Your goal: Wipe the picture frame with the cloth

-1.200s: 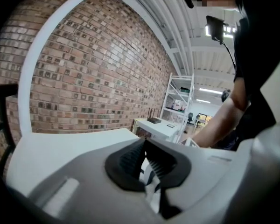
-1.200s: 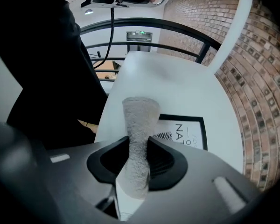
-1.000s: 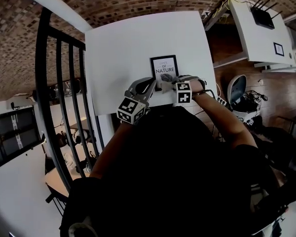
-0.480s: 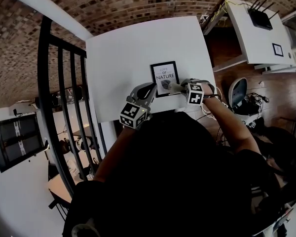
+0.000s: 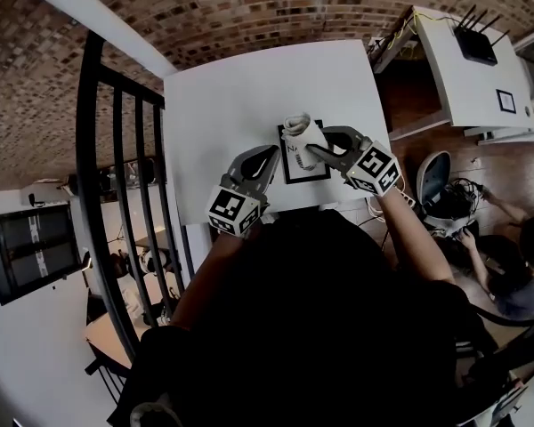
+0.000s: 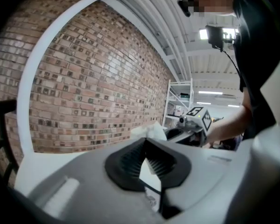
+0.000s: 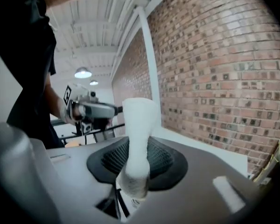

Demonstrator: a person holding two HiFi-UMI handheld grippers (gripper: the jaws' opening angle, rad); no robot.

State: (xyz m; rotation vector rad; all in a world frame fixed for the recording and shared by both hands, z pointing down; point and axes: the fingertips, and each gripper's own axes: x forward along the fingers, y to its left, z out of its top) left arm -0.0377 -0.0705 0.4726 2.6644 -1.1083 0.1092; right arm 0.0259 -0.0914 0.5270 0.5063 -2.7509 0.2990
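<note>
Two grippers flank the picture frame (image 5: pixel 295 171), which lies flat on the table (image 5: pixel 222 105) with its long axis near-to-far: the right gripper (image 5: pixel 313 155) pinches the cloth (image 5: pixel 301 135) directly over it, while the left gripper (image 5: pixel 269 156), tips pressed together, sits just left.

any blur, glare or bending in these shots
Head view: fisheye bows the table edges, white top nearly blown out. Left gripper view: left tool soft, ceiling lights glare. Right gripper view: cloth soft, brick crisp.

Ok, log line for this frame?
right gripper: shut on rolled cloth, held over picture frame | left gripper: tips together beside frame's left edge | contact cloth-frame: cannot tell
</note>
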